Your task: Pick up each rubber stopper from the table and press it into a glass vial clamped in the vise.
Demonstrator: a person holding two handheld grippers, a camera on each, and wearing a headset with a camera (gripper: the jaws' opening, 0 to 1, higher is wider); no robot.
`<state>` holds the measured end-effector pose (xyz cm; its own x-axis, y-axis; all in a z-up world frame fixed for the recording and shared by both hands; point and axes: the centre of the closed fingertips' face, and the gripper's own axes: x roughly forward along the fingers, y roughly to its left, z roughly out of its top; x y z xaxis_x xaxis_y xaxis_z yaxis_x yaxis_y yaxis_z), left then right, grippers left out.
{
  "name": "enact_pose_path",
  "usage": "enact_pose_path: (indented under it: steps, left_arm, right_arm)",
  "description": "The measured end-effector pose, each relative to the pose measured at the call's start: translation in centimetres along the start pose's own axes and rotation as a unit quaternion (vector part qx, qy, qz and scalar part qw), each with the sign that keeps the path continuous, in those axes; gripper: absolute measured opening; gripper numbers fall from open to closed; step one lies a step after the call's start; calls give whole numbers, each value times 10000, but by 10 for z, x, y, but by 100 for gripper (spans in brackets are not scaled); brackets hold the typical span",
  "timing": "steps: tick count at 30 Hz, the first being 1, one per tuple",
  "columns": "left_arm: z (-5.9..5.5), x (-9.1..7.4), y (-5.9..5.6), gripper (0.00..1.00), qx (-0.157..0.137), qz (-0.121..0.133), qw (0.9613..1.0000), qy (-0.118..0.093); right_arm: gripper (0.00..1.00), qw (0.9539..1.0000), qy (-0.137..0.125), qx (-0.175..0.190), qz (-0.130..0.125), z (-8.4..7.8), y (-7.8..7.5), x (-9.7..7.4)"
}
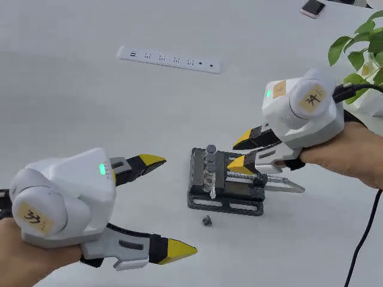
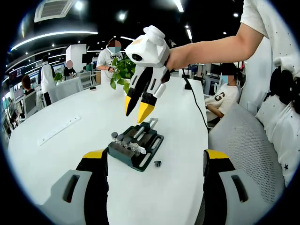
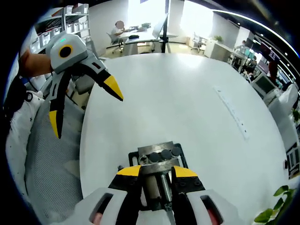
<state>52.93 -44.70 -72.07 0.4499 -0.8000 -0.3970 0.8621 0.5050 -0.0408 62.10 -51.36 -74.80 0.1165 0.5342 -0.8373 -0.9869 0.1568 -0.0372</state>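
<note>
Stopper (image 1: 206, 220): loose on table, 6 o'clock of vise (image 1: 230, 206).
Handling: probably light, squashy, grippy; pinch its sides.
Vials (image 1: 210, 170): clamped in a row.
Left gripper (image 1: 167, 205): 9 o'clock of stopper, jaws spread wide, empty.
Right gripper (image 1: 239, 153): over vise, jaws narrowly parted, empty.

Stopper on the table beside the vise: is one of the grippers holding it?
No, the stopper lies bare on the table just in front of the vise, with nothing touching it.
</note>
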Motion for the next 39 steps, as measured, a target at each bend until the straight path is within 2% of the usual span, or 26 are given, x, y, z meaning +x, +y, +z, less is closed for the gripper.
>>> enact_pose_path:
  steps: [7,13,18,26,35,39]
  left_arm:
    - [-2,-1,-2,81,27,15,10000,67]
    - [-5,0,-3,80,54,11,9999,130]
    - [-6,1,-5,79,68,7,9998,180]
    - [-7,2,-7,77,92,11,9996,254]
    - [-10,6,-10,74,94,-8,9993,356]
    - [-15,10,-10,72,60,-24,9990,441]
  right_arm:
    - [23,9988,-334,264,-223,-9,1,-12]
    - [27,9956,-624,562,-420,-20,4,-25]
    - [32,9909,-949,799,-525,-27,6,-35]
    - [37,9805,-1376,1249,-645,-42,16,-47]
    - [45,9725,-1686,1445,-702,-49,36,-53]
    - [46,9686,-1804,1553,-717,-55,43,-56]
